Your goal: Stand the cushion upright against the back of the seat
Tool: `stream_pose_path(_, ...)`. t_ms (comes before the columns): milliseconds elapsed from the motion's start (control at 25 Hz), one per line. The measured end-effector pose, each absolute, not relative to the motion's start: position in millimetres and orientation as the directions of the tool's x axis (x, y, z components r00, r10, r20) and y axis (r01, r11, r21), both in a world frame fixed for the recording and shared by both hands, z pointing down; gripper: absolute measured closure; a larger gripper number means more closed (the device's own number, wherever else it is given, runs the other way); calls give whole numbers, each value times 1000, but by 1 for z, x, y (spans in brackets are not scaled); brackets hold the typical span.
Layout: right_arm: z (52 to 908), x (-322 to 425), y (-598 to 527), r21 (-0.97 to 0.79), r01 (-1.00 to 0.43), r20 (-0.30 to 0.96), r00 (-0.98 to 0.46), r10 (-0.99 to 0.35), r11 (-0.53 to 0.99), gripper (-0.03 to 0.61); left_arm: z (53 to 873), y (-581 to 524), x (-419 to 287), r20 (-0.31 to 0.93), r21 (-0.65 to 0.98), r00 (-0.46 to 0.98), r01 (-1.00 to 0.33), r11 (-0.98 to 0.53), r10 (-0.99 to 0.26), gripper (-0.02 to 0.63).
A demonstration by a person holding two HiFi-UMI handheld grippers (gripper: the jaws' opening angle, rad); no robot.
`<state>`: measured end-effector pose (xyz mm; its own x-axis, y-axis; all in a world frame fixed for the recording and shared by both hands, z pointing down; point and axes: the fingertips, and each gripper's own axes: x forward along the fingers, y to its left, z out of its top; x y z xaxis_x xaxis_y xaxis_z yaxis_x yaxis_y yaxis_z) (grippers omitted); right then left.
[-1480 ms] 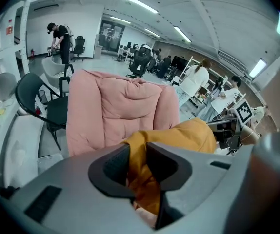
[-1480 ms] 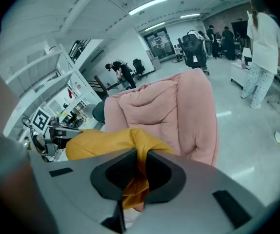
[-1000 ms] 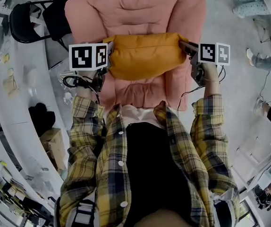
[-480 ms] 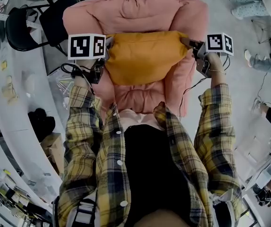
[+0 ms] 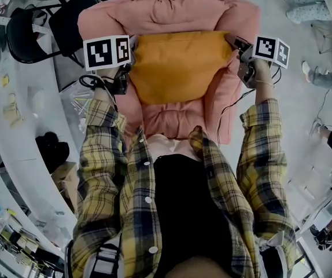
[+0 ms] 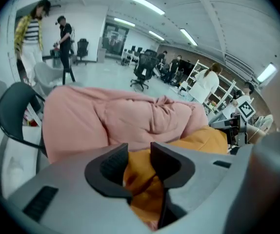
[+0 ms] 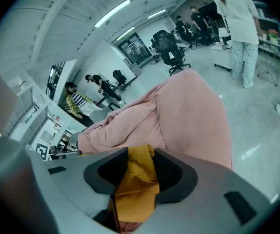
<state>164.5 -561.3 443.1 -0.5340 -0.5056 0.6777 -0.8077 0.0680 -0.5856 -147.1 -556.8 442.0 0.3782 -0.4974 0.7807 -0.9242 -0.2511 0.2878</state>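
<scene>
One pink seat point(image 5: 166, 10) carries the orange cushion point(image 5: 177, 65), which leans against the seat's back. At its two top corners, the left gripper point(image 6: 139, 150) and right gripper point(image 7: 141, 155) have just been opening. Their fingers now stand apart, with cushion fabric loose between them.

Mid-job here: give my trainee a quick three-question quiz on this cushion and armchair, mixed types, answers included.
1. True or false: the orange cushion lies on the floor.
2. What sits between the right gripper's jaws? A cushion fabric, B a cable, C nothing.
3. What colour is the armchair?
Key: 1 false, it is in the armchair. 2 A; those jaws have just been opening. 3 pink.
</scene>
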Motion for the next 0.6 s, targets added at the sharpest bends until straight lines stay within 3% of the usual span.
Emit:
stream_pose_path(160,430,166,-571,-549,-832,666,-494,-558,81,425,405,-573,-157,726,185,341,-933,-308,-597,466)
stream_pose_path(600,407,157,-567,-495,-857,628,-465,-624,141,426,388,-557,-147,700,242,405,-910,-338,-589,468)
